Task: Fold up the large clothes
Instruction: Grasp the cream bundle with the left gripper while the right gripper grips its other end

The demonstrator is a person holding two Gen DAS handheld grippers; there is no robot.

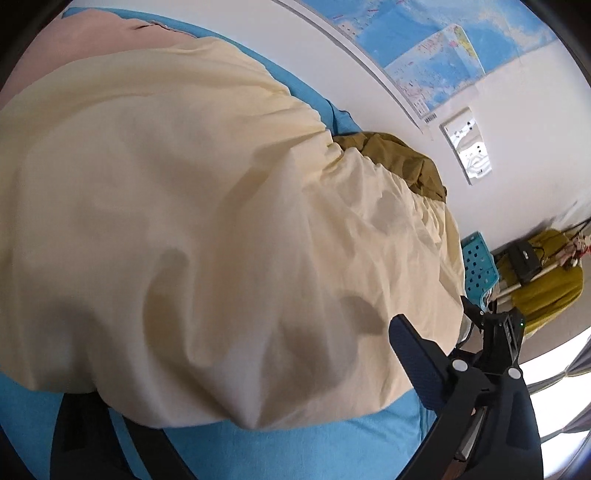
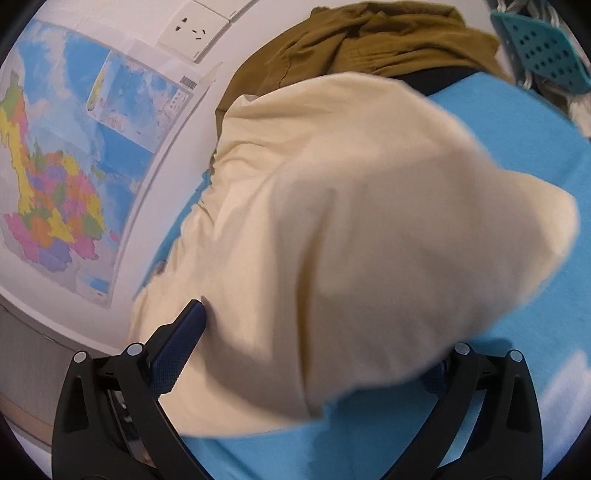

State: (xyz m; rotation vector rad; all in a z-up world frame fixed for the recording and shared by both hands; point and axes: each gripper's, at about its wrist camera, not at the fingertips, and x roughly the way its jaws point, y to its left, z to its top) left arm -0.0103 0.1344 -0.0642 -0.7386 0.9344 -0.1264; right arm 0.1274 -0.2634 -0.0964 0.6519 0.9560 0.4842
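Note:
A large cream garment [image 1: 192,206] lies rumpled on a blue-covered surface [image 1: 325,443]. My left gripper [image 1: 236,350] stands open and wide. Its right finger [image 1: 413,354] rests at the cloth's edge, and its left finger is mostly hidden under the cream fabric. In the right wrist view the same cream garment [image 2: 351,236] bulges up between the jaws of my right gripper [image 2: 317,325], which is open. The left finger [image 2: 181,343] touches the cloth's side, and the cloth drapes over and hides the right finger. Neither gripper pinches fabric.
An olive-brown garment [image 2: 369,40] is bunched at the far end by the wall, and a pink one [image 1: 74,37] lies beyond the cream one. A teal perforated basket [image 1: 476,269] stands off the surface's end. A map [image 2: 55,184] and a socket [image 2: 192,29] are on the wall.

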